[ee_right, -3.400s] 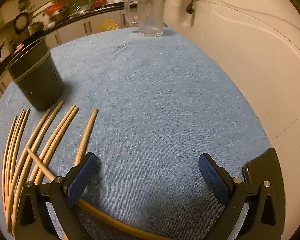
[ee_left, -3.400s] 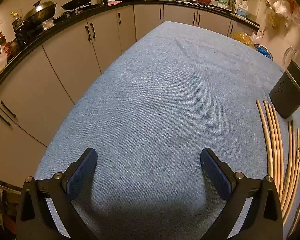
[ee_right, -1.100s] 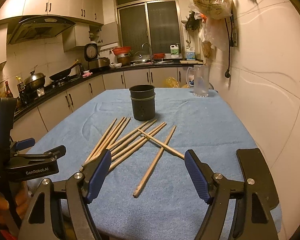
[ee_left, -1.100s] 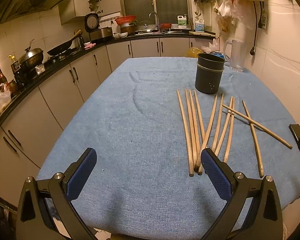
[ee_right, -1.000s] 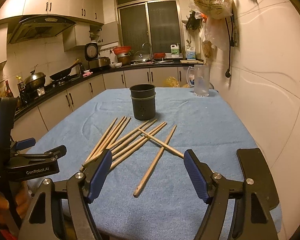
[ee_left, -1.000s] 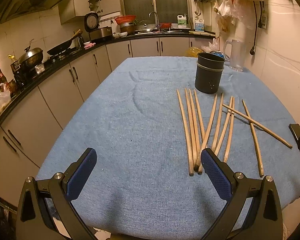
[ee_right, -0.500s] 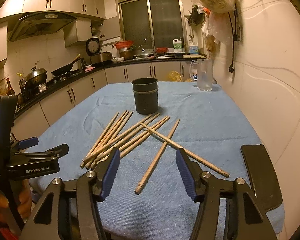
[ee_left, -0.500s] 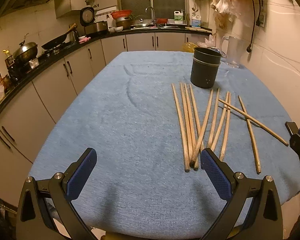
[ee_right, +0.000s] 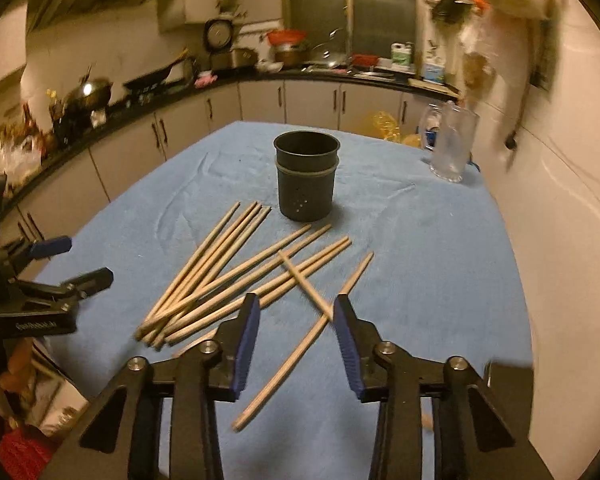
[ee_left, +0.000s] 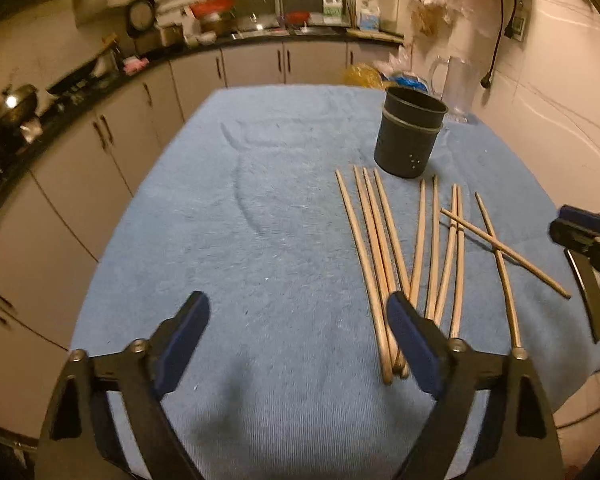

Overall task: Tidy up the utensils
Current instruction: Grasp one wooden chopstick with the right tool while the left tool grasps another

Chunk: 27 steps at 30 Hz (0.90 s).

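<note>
A table draped in a ribbed, towel-like blue cloth fills both views, and on it lies a loose fan of pale, round, slender wooden chopsticks, their thin tips aimed toward a dark, matte, cylindrical utensil holder with small drain holes low on its wall. The holder stands upright at about twelve o'clock from the fan, near the tips but apart from them. One chopstick lies crosswise over two others at the right of the bundle. A clear glass pitcher stands near the cloth's far right corner, at roughly two o'clock from the holder. The right gripper hovers over the crossed sticks with its ribbed blue pads partly drawn in; the jaws have just been closing, and the sticks show in the gap below without being pinched. The left gripper is released, its jaws standing wide though they too have just narrowed, with bare cloth between them and the thick ends of the left-hand sticks just behind its right pad. Broad bare cloth lies from nine to eleven o'clock of the bundle, and the table's near edge runs close below both grippers.
</note>
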Tool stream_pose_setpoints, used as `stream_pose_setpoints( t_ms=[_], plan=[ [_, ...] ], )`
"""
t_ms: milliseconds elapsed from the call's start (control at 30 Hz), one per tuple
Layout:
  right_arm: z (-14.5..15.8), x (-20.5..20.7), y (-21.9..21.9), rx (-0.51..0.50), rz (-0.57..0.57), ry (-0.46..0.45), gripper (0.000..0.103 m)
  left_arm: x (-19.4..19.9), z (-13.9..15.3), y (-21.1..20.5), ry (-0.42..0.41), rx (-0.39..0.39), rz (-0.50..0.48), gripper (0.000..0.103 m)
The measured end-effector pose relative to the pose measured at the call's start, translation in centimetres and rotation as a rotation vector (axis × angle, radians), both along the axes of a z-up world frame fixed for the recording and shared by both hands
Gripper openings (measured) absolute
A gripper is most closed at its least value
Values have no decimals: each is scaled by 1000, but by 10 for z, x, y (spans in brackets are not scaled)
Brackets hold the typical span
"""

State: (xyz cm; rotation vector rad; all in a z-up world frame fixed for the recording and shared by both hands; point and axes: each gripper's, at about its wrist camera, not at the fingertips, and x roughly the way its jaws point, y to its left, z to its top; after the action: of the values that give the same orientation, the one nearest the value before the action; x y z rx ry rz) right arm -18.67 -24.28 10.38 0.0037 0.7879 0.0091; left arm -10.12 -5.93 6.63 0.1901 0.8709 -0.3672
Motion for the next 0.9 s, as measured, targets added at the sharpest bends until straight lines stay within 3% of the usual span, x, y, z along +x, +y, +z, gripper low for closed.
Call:
stream_pose_setpoints(
  t_ms=[133,200,433,533,800,900],
  plan=[
    [-14,38,-8,-2,59,115,35,26,-7,-6,102,-19,-20,73],
    [-22,51,-11,5,73,149,34,34,-10,-8,125,-20,-22,62],
    [-46,86,-9,-19,155,277,33,50,-16,-16,161,-1,-47,62],
    [-56,99,-6,-81,183,323,19,55,-18,-19,176,7,-53,62],
    [-76,112,-9,-90,205,385,18,77,-20,-29,229,-3,-63,62],
    [-77,112,-13,-87,193,370,6,86,-20,-39,242,-4,-69,56]
  ],
)
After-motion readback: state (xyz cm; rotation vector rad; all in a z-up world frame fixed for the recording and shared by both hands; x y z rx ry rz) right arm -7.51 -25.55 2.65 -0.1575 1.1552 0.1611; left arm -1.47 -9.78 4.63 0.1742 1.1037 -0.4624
